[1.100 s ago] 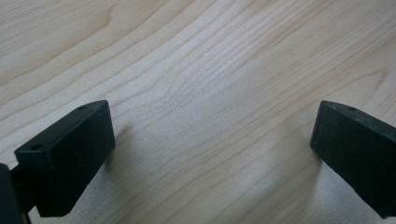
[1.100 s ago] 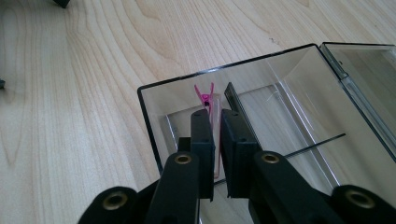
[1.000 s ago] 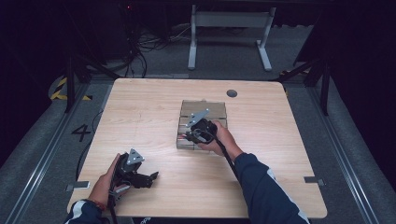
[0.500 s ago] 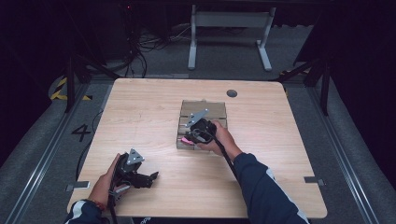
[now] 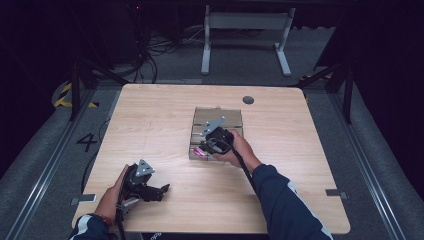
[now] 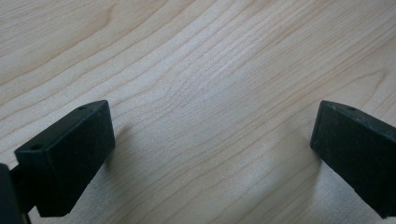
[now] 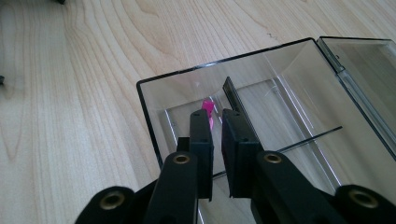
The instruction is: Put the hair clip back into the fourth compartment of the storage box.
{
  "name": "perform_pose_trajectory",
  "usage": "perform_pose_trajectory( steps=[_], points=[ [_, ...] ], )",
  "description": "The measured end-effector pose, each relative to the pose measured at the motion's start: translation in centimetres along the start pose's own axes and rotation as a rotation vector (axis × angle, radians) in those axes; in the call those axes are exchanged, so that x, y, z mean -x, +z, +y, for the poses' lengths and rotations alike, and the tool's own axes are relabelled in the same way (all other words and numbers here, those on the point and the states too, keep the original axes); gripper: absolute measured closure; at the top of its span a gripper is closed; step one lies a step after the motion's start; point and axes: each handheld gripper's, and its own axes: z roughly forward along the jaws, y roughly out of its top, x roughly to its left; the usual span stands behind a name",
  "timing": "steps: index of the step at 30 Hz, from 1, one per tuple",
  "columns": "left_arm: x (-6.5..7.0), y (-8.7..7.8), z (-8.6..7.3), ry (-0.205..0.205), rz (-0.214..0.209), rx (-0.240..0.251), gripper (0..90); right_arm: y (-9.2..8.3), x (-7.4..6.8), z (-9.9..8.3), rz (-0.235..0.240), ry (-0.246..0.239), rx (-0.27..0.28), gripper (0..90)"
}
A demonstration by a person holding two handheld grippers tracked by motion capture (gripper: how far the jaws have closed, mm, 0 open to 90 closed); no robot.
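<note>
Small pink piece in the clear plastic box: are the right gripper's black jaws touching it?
Cannot tell. In the right gripper view the right gripper is nearly shut inside the clear plastic box, and its tips hide where they meet the small pink piece.

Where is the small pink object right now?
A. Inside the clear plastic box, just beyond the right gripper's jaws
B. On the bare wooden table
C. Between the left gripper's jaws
A: the small pink object lies inside the clear plastic box, just past the right gripper.
</note>
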Motion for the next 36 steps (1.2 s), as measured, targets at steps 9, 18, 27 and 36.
perform_pose_trajectory(
  steps=[9,18,27,36],
  points=[
    [0.0,0.0,0.0,0.000,0.000,0.000,0.3,-1.4,0.1,-0.8,-0.018,0.002,0.014,83.4],
    [0.0,0.0,0.0,0.002,0.000,-0.001,0.3,-3.0,-0.2,-1.5,-0.033,-0.011,0.023,83.2],
    [0.0,0.0,0.0,0.002,0.000,-0.002,0.3,-4.4,-0.6,-2.2,-0.044,-0.023,0.028,82.0],
    [0.0,0.0,0.0,0.002,0.000,-0.001,0.3,-6.2,-0.9,-2.9,-0.060,-0.033,0.036,79.5]
  ],
)
